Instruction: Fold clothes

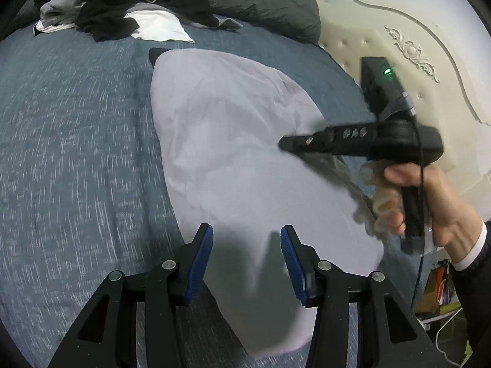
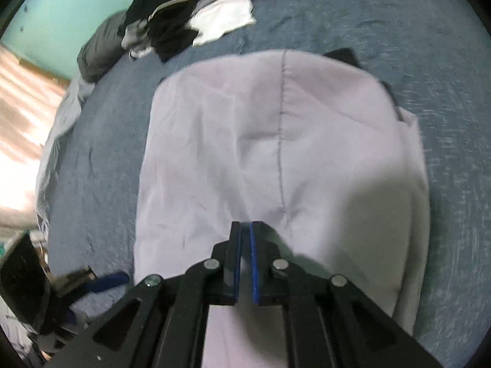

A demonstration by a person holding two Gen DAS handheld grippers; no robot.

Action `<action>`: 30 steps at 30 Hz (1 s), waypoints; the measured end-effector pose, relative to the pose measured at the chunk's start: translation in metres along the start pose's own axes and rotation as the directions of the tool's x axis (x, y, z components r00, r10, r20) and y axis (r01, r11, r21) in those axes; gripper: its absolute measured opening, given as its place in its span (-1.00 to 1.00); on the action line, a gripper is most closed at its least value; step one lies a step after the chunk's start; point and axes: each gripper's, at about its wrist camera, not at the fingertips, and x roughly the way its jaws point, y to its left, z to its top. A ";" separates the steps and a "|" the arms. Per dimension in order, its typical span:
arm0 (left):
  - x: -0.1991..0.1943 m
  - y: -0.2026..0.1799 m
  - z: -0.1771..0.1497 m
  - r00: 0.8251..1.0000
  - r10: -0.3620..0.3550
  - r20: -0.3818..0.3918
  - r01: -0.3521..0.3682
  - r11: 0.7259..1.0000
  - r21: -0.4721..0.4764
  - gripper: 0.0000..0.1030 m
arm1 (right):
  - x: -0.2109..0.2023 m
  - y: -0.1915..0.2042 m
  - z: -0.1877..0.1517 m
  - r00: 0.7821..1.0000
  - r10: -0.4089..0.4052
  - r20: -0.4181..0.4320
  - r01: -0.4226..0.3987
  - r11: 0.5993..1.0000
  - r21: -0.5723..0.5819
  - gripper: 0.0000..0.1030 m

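Note:
A pale lilac garment (image 1: 233,141) lies spread flat on the blue bedspread (image 1: 76,122), with a seam running down its middle (image 2: 280,128). My left gripper (image 1: 247,233) hovers over the garment's near part, open, with nothing between its blue pads (image 1: 204,254). My right gripper (image 2: 245,225) is shut, its pads almost touching, and I see no cloth pinched in them. In the left wrist view the right gripper (image 1: 284,145) comes in from the right over the garment, held by a person's hand (image 1: 429,202). A black edge (image 2: 340,55) peeks out from under the garment's far side.
A heap of black, grey and white clothes (image 1: 122,15) lies at the far end of the bed beside a dark grey pillow (image 1: 260,3). A cream padded headboard (image 1: 414,55) borders the bed. Floor clutter (image 1: 438,291) shows past the bed's edge.

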 end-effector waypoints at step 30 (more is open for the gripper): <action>-0.004 0.003 -0.036 0.998 -0.014 -0.069 0.008 0.996 -0.088 -0.02 | -0.037 0.031 -0.103 0.994 -0.061 -0.086 0.047 0.988 -0.150 -0.89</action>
